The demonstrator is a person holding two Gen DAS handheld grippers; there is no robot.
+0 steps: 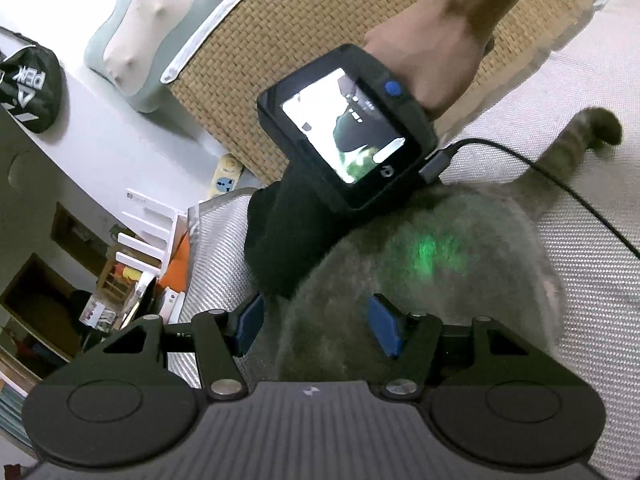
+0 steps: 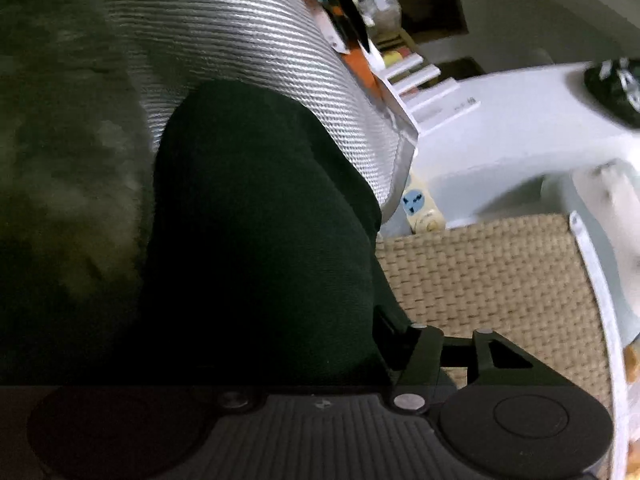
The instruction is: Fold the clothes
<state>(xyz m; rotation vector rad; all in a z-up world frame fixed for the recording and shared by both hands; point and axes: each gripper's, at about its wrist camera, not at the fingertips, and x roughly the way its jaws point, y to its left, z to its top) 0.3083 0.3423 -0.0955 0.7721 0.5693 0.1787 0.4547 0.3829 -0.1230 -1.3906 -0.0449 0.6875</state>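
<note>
Your left gripper [image 1: 316, 326]: blue pads parted, gripping nothing, grey cat [image 1: 432, 280] beneath and between them. Your right gripper [image 2: 320, 344]: grip cannot be told; dark garment [image 2: 260, 220] bunched against its one visible finger, left finger lost in shadow. Garment lies on ribbed grey mattress [image 2: 248, 40], beside cat, near woven mat [image 2: 480, 280].

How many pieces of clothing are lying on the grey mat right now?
1: a dark garment, bunched on the mat right beside the cat. More could be hidden under the cat.
</note>
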